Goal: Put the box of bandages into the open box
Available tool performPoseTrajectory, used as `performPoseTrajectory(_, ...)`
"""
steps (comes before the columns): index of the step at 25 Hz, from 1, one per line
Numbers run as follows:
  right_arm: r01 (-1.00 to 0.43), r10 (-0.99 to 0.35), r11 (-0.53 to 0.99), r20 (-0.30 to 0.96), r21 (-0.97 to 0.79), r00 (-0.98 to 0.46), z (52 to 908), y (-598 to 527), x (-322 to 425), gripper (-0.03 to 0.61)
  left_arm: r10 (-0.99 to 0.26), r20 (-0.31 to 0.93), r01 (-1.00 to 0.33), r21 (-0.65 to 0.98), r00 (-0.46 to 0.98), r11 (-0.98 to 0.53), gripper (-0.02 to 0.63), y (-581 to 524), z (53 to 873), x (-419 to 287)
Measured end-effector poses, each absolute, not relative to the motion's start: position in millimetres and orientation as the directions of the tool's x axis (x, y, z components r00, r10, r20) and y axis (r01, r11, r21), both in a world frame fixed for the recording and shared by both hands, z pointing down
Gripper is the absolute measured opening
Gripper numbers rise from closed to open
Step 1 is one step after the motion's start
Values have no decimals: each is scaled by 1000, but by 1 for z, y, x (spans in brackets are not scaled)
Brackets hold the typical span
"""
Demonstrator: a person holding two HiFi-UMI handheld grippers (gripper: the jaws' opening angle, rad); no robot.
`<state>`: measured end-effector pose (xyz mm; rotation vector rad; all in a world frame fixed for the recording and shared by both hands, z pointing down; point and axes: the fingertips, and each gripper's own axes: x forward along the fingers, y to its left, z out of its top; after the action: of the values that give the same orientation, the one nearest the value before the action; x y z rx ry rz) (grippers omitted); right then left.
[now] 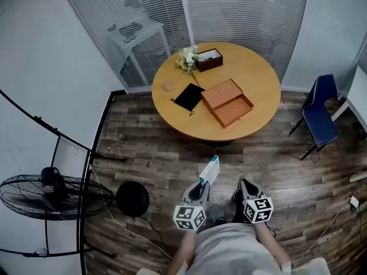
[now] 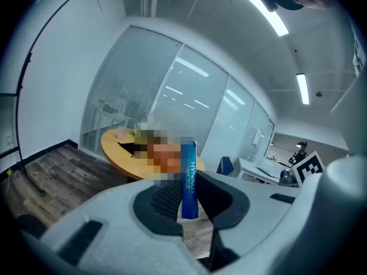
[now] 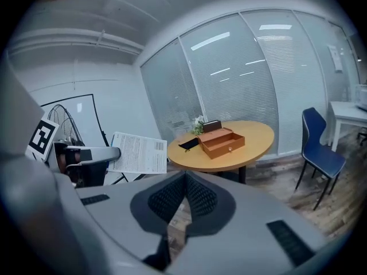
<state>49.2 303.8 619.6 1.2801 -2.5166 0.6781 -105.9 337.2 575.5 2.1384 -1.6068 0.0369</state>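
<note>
Blue box of bandages (image 2: 189,171) clamped between left gripper (image 2: 188,209) fingers (image 2: 163,202) — right gripper (image 3: 183,196) fingers (image 3: 166,202) together.

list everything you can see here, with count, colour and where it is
table: 1, light wood, round, middle of the room
open box: 1, orange-brown, on the table's near side
small box: 1, dark brown, table's far edge
flowers: 1 bunch, white and green, beside the small box
pouch: 1, black, on the table, beside the open box
cup: 1, pale pink, near the table's edge by the pouch
chair: 1, blue, on the floor beside the table
fan: 1, black, on the floor by the wall
round base: 1, black, on the floor next to the fan
box of bandages: 1, blue and white, in the left gripper
left gripper: 1, grey, shut on the box of bandages
right gripper: 1, grey, shut, empty
</note>
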Motion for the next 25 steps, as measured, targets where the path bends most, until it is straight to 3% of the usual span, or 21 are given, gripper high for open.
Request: performPoseTrajectory(25, -814, -735, 443, 368, -375, -569, 612, 160, 83, -2, -830, 383, -898, 334, 406, -285, 69, 187, 582, -75)
